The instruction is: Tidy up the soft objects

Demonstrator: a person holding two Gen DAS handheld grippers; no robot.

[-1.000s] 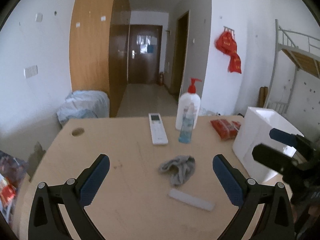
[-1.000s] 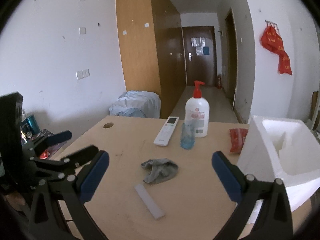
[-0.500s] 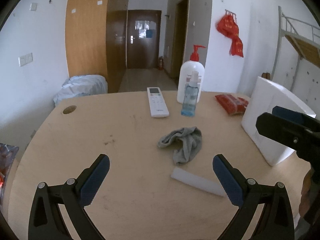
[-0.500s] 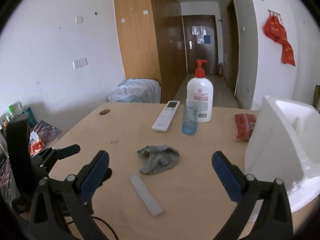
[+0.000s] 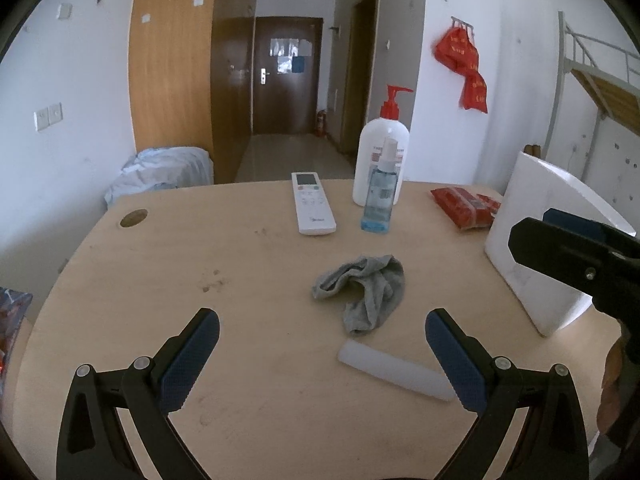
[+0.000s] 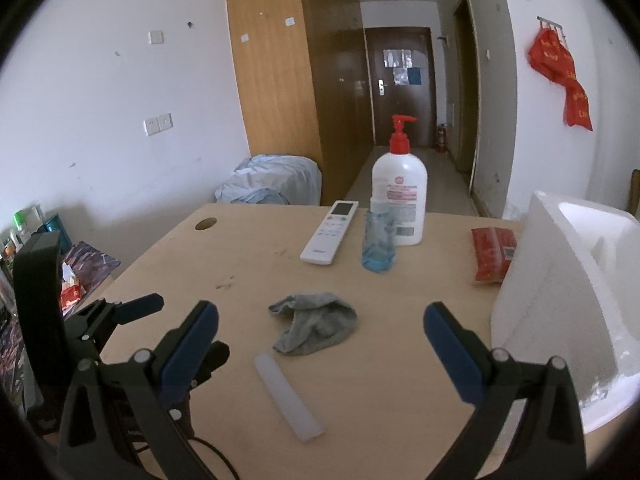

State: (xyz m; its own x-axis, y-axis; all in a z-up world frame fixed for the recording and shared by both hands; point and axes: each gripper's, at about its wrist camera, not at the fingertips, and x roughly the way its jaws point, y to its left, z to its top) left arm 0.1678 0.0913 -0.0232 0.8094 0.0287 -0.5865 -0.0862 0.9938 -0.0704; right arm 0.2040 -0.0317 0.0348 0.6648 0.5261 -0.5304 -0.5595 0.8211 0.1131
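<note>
Crumpled grey sock point(image 5: 362, 292) point(image 6: 314, 322), flat on table point(image 5: 248, 280) point(image 6: 400, 308) ctr, w/ nothing touching

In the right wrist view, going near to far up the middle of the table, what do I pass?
White plastic strip → crumpled grey sock → small blue spray bottle → big white pump bottle at the far edge. The white remote lies left of the bottles.

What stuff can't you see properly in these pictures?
- White box: its inside faces away in the left view; the right view's edge cuts it off.
- Pump bottle label: print too small in both views.
- Red packet: the box hides one end.
- Sock: crumpled, so one or two is unclear.
</note>
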